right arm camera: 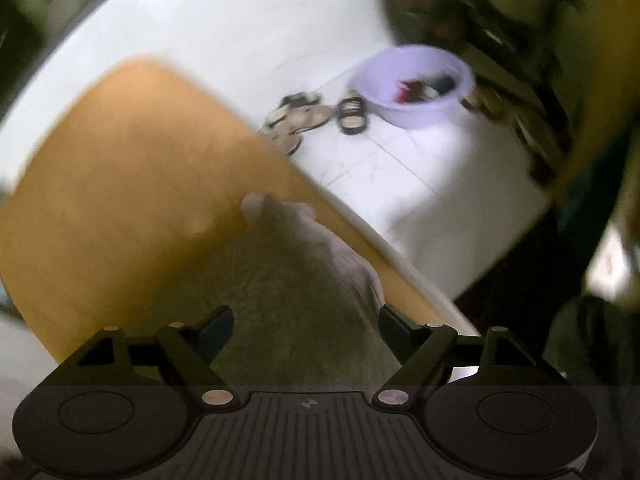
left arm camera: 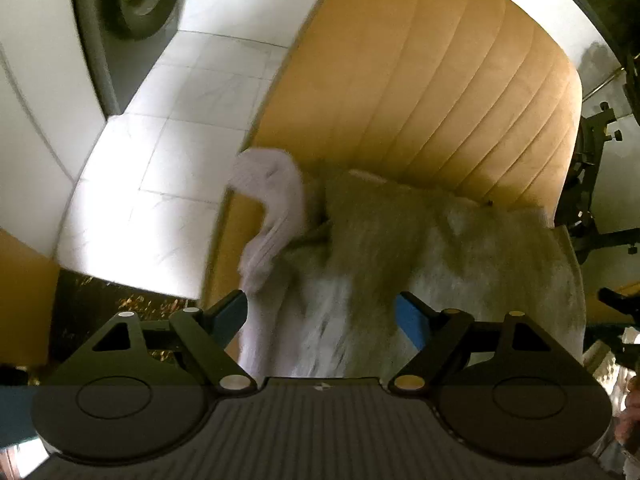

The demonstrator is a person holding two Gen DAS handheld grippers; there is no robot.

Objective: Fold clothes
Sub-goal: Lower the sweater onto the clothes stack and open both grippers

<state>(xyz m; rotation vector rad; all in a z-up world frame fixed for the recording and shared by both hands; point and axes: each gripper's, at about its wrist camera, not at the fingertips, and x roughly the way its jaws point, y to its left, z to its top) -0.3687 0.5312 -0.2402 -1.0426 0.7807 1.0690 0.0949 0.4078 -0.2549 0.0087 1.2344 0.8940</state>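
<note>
Your left gripper point(left arm camera: 322, 312) stands with its jaws wide apart, the blue pads point(left arm camera: 408, 318) clear on either side, and nothing pinched between them. Below and beyond the gap lies the garment point(left arm camera: 372, 240), a pale fuzzy piece, olive-grey in shadow and whiter toward the lower middle of the frame, spread over the seat of the mustard-yellow chair point(left arm camera: 440, 92). A white sleeve or cuff point(left arm camera: 272, 208) of ribbed cloth hangs off the seat's left edge, just left of centre.

Only the left wrist view gives you the chair's channelled backrest, filling the upper right, the dark front-loading washing machine point(left arm camera: 132, 4) in the upper left, and a black stand point(left arm camera: 588, 184) at the right edge.

Your right gripper point(right arm camera: 306, 326) is likewise spread open, jaws empty, with the same garment point(right arm camera: 288, 292) in the lower middle of its frame, running under the gap. This view is heavily blurred. It alone shows you the white tiled floor point(right arm camera: 420, 184) beyond the chair's edge point(right arm camera: 120, 152), a lilac plastic basin point(right arm camera: 416, 88) in the upper right holding dark and red items too smeared to name, and a few sandals point(right arm camera: 308, 116) just left of the basin. A pale fold point(right arm camera: 344, 256) of the garment lies along the chair's right edge here.
</note>
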